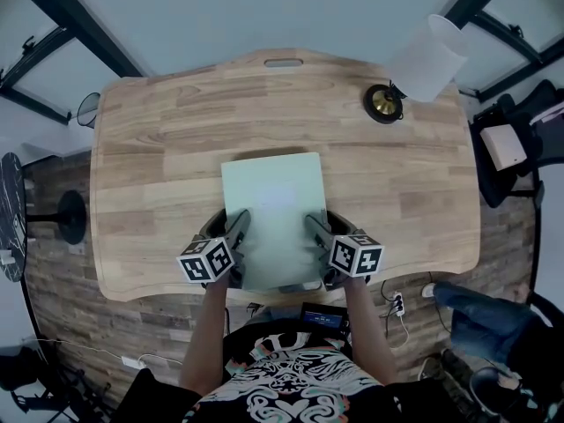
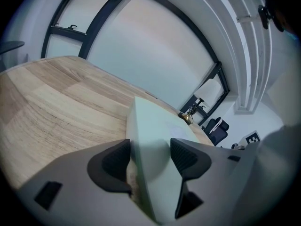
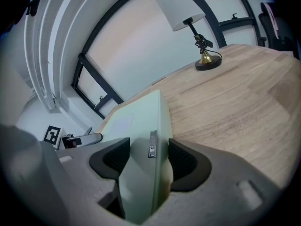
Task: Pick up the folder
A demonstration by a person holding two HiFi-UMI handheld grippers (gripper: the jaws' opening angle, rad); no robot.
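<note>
Both grippers are clamped on the folder (image 1: 273,203) here, one on each side of its near end. The left gripper (image 1: 236,234) has its jaws closed on the left edge, and in the left gripper view you can see the pale green folder (image 2: 155,126) wedged tight between the two dark pads (image 2: 115,160). Same deal on the other side: the right gripper (image 1: 315,233) is pinched on the right edge. The right gripper view shows the folder (image 3: 141,117) filling the gap between the jaws, with a small metal clip (image 3: 152,144) sitting on the edge right there.

The folder itself lies roughly in the middle of the wooden table (image 1: 159,130), towards the person's side, long way pointing away from them. Its near end sits right at the table's front edge. The far end looks like it's down on the wood, but I can't tell if the near end is raised at all.

Only other thing on the table is a lamp (image 1: 427,58) with a white shade and a brass base, off at the far right corner, well apart from the folder. A dark office chair (image 1: 520,139) stands beside the table on the right
</note>
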